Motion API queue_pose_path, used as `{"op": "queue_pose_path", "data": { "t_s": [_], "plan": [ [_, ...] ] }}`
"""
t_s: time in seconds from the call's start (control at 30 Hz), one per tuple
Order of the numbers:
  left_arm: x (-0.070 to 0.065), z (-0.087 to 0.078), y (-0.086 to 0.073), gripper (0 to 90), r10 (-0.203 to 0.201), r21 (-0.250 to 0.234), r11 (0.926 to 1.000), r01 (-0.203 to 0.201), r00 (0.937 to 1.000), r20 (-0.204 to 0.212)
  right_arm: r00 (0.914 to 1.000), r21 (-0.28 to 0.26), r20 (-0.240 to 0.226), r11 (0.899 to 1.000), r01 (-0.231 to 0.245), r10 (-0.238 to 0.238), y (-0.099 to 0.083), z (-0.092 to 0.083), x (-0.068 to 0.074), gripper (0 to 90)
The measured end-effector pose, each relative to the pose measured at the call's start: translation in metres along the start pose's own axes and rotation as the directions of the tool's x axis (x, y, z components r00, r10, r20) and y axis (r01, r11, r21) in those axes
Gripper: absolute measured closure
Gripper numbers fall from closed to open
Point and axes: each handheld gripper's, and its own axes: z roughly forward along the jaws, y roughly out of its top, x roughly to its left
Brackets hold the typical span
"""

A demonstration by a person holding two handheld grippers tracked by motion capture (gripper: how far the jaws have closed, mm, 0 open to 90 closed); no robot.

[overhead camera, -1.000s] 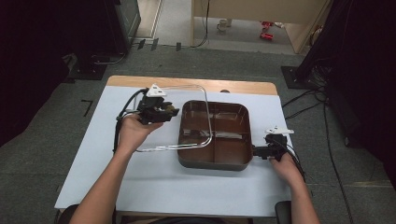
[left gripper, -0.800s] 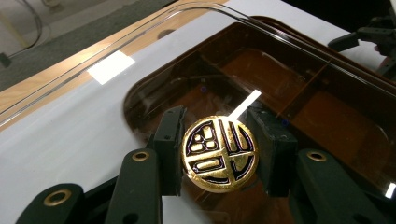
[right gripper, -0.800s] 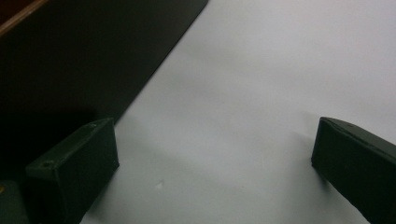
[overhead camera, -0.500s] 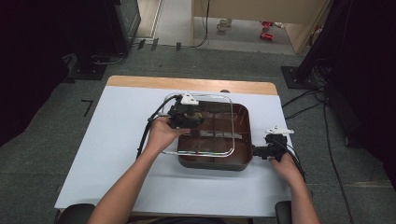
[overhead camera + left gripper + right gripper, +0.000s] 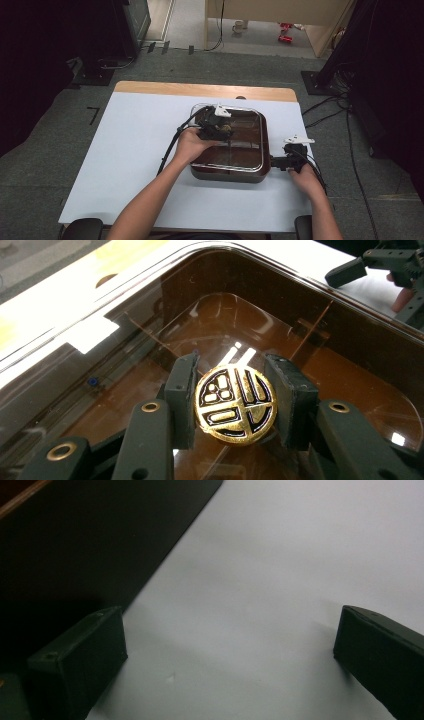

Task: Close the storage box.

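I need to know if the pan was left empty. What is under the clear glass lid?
Under the clear glass lid shows the square brown pan's bare glossy floor. The left gripper, shut on the round gold knob, hides a small patch.

Lid (image 5: 245,142) on pan (image 5: 227,172), mid-table (image 5: 125,150); left gripper (image 5: 220,131) above lid, right gripper (image 5: 280,162) beside pan (right side).

Grey carpeted floor (image 5: 75,65) lies beyond the left claw, under a white-topped table with a bare wooden far edge (image 5: 200,90). Farther off stands pale wooden furniture (image 5: 280,15). Black cables (image 5: 350,125) trail past the right claw; the sides lie dark.
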Motion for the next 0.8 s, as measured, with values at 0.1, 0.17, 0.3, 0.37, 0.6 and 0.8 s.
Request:
{"op": "queue_pose_path", "data": {
  "t_s": [0.1, 0.17, 0.3, 0.37, 0.6, 0.8],
  "plan": [
    [-0.003, 0.005, 0.000, 59.5, -0.005, 0.002, 1.0000, 0.005, 1.0000, 0.001, 1.0000, 0.000, 0.000, 1.000, 0.000, 0.000, 0.000, 0.000, 0.000, 0.1],
    [-0.005, 0.009, 0.000, 59.4, -0.008, 0.007, 0.9999, 0.008, 1.0000, 0.004, 1.0000, 0.000, 0.000, 1.000, 0.000, 0.000, 0.000, 0.000, 0.000, 0.1],
    [-0.010, 0.013, 0.001, 59.4, -0.004, 0.005, 1.0000, 0.004, 1.0000, -0.008, 1.0000, 0.000, 0.000, 1.000, 0.000, 0.000, 0.000, 0.000, 0.000, 0.1],
    [-0.013, 0.014, 0.001, 59.4, 0.001, 0.011, 0.9999, -0.001, 1.0000, -0.008, 1.0000, 0.000, 0.000, 1.000, 0.000, 0.000, 0.000, 0.000, 0.000, 0.1],
    [-0.019, 0.016, 0.000, 59.4, -0.018, 0.037, 0.9991, 0.019, 0.9998, -0.010, 1.0000, 0.000, 0.000, 1.000, 0.000, 0.000, 0.000, 0.000, 0.000, 0.1],
    [-0.020, 0.018, -0.002, 59.3, -0.006, 0.029, 0.9996, 0.007, 0.9999, -0.015, 1.0000, 0.000, 0.000, 1.000, 0.001, -0.001, 0.000, 0.000, 0.000, 0.1]
  ]
}}
